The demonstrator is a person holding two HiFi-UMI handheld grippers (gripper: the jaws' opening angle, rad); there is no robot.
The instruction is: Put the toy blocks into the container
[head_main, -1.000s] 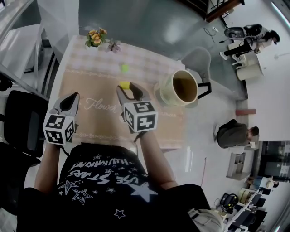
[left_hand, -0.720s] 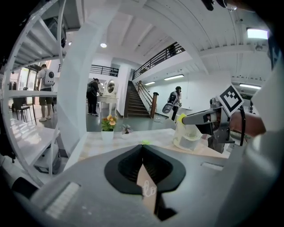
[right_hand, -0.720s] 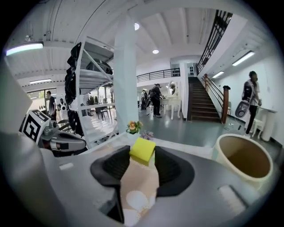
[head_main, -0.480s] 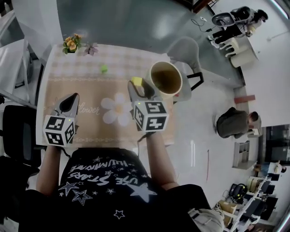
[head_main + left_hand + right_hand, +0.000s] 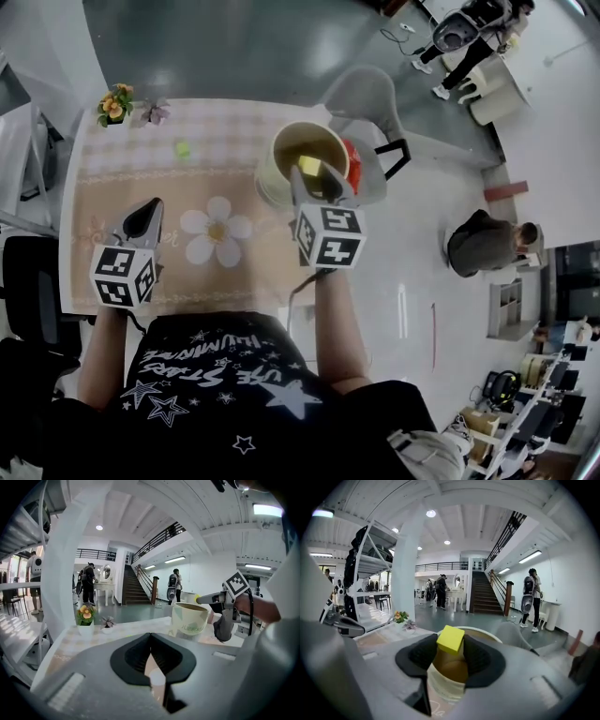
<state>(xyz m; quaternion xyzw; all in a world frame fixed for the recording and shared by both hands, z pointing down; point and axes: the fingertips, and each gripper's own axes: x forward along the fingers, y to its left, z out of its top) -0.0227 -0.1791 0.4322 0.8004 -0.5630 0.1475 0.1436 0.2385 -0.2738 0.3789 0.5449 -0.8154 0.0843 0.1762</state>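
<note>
My right tool (image 5: 450, 641) was clenched on a small yellow square toy block (image 5: 450, 640). The block sat tilted between the two dark pads, right at their tips. Just under the block I saw the open mouth of the round cream-coloured container (image 5: 444, 686). From the head view, the right tool (image 5: 314, 173) held the small yellow square toy block (image 5: 309, 166) over the inside of the round cream-coloured container (image 5: 272, 173), near its middle. The block was not touching the container's rim.

My left tool (image 5: 151, 641) was closed with nothing in it, and its tips met. The left tool (image 5: 150, 206) hung over the left side of the surface (image 5: 122, 187), well apart from the container. In the left gripper view the container (image 5: 189, 619) stood far ahead on the right.

A small green toy block (image 5: 182, 148) lay on the surface, to the left of the container and apart from it. A pot of orange flowers (image 5: 114, 103) stood at the far left corner.
</note>
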